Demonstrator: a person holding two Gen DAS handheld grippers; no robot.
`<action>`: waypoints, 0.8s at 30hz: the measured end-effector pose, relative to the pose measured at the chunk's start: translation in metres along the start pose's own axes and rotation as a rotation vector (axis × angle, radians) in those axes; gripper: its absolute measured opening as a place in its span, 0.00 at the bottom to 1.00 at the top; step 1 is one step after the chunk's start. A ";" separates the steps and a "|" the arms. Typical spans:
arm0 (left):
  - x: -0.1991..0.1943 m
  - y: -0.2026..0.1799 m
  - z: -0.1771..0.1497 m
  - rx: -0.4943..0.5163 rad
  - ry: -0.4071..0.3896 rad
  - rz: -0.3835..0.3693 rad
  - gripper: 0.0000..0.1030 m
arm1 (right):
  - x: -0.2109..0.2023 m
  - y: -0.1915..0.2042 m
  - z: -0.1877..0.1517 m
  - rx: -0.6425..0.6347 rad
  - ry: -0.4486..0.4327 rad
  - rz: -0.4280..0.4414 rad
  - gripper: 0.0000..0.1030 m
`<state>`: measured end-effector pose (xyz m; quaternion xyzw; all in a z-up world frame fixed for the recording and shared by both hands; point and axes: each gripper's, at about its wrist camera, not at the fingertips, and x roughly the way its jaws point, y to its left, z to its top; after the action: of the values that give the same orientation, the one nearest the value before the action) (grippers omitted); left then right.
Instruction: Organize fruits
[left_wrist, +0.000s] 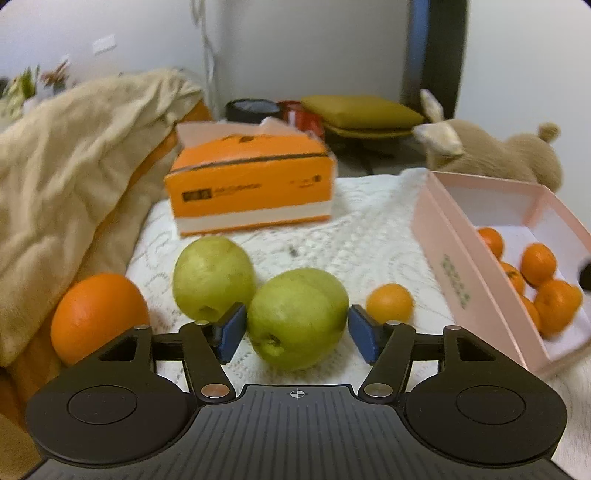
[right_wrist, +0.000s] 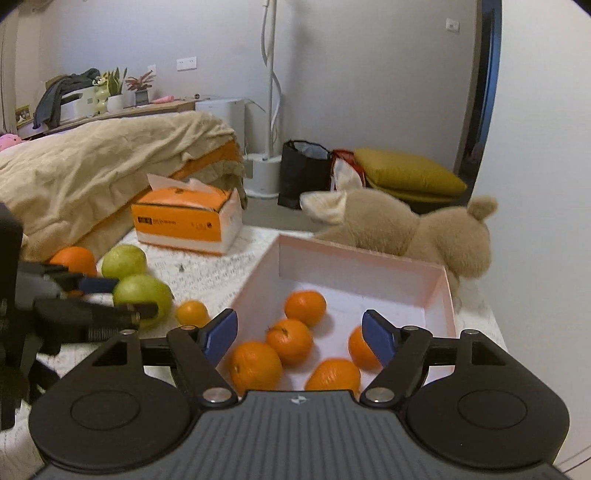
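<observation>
My left gripper (left_wrist: 297, 332) is open, its blue pads on either side of a green pear (left_wrist: 297, 317), close to it but not clearly pressing. A second green pear (left_wrist: 213, 277) lies just behind-left, a large orange (left_wrist: 98, 314) at far left, a small mandarin (left_wrist: 389, 302) to the right. A pink box (left_wrist: 458, 266) holds several mandarins (left_wrist: 537, 264). My right gripper (right_wrist: 299, 338) is open and empty above the pink box (right_wrist: 255, 284), over the mandarins (right_wrist: 290, 339). The left gripper (right_wrist: 122, 299) shows around the pear (right_wrist: 144, 295) there.
An orange tissue box (left_wrist: 249, 184) stands behind the pears on the white patterned cloth (left_wrist: 351, 229). A beige blanket (left_wrist: 74, 155) lies at left. A tan plush toy (right_wrist: 424, 232) sits behind the pink box. A mustard cushion (right_wrist: 406, 173) lies on the floor beyond.
</observation>
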<state>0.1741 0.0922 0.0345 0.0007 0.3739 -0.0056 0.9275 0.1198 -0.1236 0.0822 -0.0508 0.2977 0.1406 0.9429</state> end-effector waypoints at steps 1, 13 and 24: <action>0.000 0.002 0.000 -0.001 -0.012 -0.007 0.64 | 0.000 -0.001 -0.002 0.002 0.004 0.004 0.73; -0.053 0.023 -0.045 0.036 -0.004 -0.114 0.62 | 0.004 0.040 -0.004 -0.115 0.004 0.042 0.73; -0.087 0.041 -0.091 -0.027 -0.024 -0.134 0.61 | 0.070 0.110 0.025 -0.151 0.166 0.073 0.53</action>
<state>0.0486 0.1344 0.0291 -0.0370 0.3618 -0.0627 0.9294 0.1555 0.0024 0.0615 -0.1223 0.3652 0.1919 0.9027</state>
